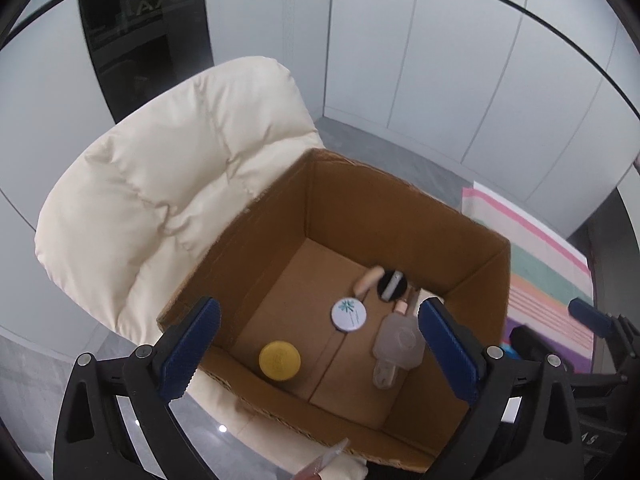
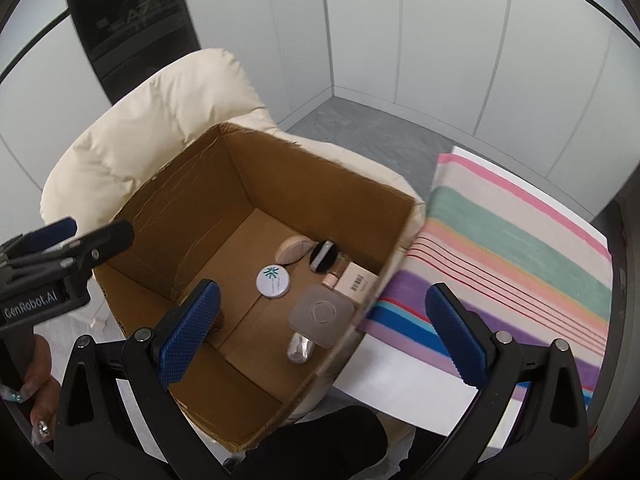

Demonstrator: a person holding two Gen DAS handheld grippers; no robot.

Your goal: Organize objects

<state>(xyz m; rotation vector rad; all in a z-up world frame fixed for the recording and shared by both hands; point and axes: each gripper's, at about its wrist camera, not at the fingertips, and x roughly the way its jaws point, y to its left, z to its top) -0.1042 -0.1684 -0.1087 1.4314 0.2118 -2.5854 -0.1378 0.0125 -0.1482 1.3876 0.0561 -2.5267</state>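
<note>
An open cardboard box [image 1: 276,208] [image 2: 188,184] rests on a cream padded chair [image 1: 160,184] [image 2: 132,140]. On its floor lie a yellow round tin [image 1: 279,360], a white round compact [image 1: 349,314] [image 2: 273,281], a beige wooden piece [image 1: 368,280] [image 2: 294,251], a black puff [image 1: 392,284] [image 2: 323,261], a grey square-capped bottle [image 1: 396,346] [image 2: 320,316] and a pink box [image 2: 356,282]. My left gripper [image 1: 318,354] hovers above the box, open and empty; it also shows in the right wrist view [image 2: 80,236]. My right gripper [image 2: 326,334] is open and empty over the box's right wall.
A striped cloth [image 2: 516,240] [image 1: 548,276] covers a white surface right of the box. Grey panelled walls and a dark glass panel [image 1: 140,28] stand behind the chair. The grey floor [image 2: 360,124] shows beyond it.
</note>
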